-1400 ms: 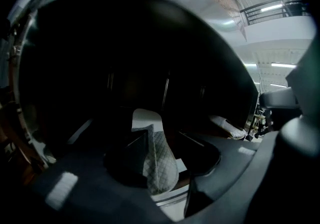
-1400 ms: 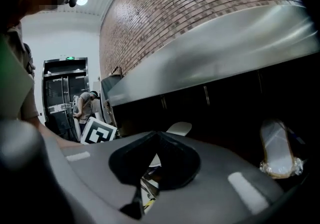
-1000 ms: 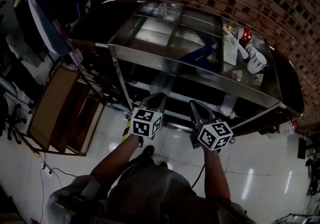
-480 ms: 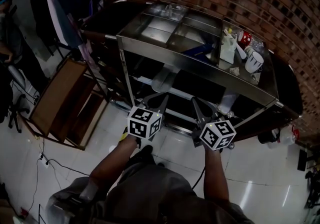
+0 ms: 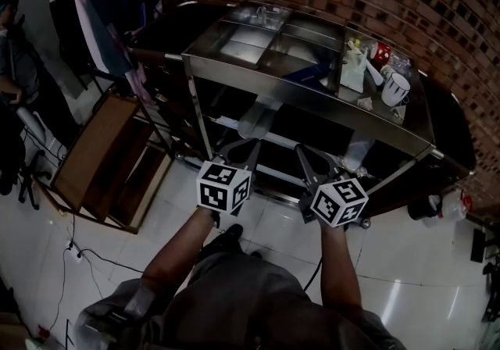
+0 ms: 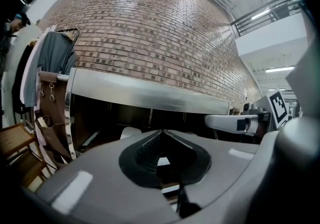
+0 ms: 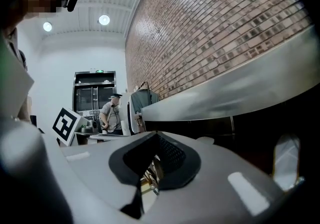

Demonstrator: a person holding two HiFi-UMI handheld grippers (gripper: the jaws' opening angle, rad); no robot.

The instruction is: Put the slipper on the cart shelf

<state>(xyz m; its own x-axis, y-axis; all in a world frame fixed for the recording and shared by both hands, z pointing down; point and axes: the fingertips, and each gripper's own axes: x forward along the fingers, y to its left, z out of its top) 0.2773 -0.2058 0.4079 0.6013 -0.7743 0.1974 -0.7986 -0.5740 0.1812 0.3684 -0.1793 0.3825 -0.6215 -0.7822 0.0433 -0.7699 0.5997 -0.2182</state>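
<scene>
Slipper (image 5: 254, 117) is already lying on the cart's (image 5: 308, 102) lower shelf (image 5: 301, 136), left of the middle, pale against the dark. What looks like a second slipper (image 5: 355, 155) sits toward that shelf's right end. Left gripper (image 5: 247, 147) and right gripper (image 5: 305, 153) hang side by side just off the cart's front edge, both with jaws pressed together on nothing. Mug (image 5: 395, 89) stands at the top's right end.

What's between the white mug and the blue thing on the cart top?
A white container stands there; the head view shows it.
</scene>
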